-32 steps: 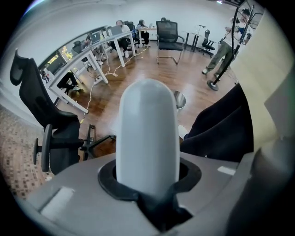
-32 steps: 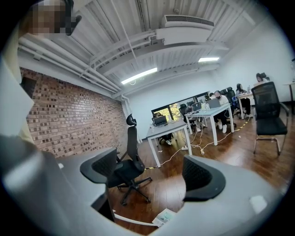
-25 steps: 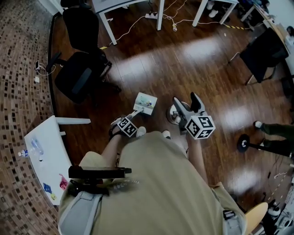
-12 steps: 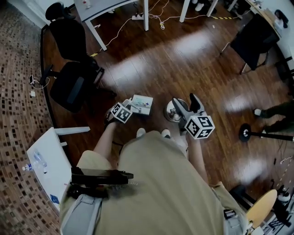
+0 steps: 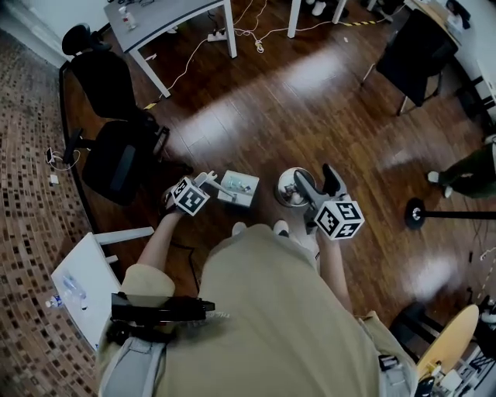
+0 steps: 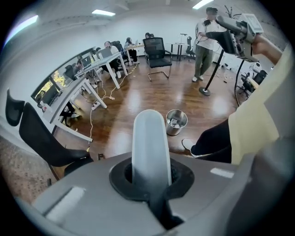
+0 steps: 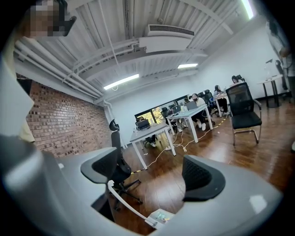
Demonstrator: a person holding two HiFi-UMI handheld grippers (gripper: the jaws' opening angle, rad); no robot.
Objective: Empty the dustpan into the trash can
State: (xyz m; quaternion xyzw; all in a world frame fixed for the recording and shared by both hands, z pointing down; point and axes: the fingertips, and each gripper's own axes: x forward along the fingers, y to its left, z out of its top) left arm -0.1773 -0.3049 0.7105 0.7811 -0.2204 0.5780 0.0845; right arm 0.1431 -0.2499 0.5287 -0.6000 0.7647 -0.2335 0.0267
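Observation:
The white dustpan (image 5: 239, 188) holds small bits of litter and sits just left of the round metal trash can (image 5: 293, 186) on the dark wood floor. My left gripper (image 5: 203, 183) is shut on the dustpan's long white handle (image 6: 150, 147), which runs up between its jaws. The trash can (image 6: 175, 122) shows beyond the handle in the left gripper view, with scraps inside. My right gripper (image 5: 314, 180) hovers over the can's right side, open with nothing between its pads. In the right gripper view the dustpan (image 7: 159, 216) and its thin handle (image 7: 124, 200) lie low between the jaws.
Black office chairs (image 5: 116, 155) stand to the left, a small white table (image 5: 85, 279) at the near left. A desk (image 5: 163, 19) with floor cables is at the top. A person (image 5: 473, 170) and a stand base (image 5: 415, 211) are on the right.
My left gripper has closed on the dustpan handle and risen up and to the left with it. The right gripper has shifted only a little.

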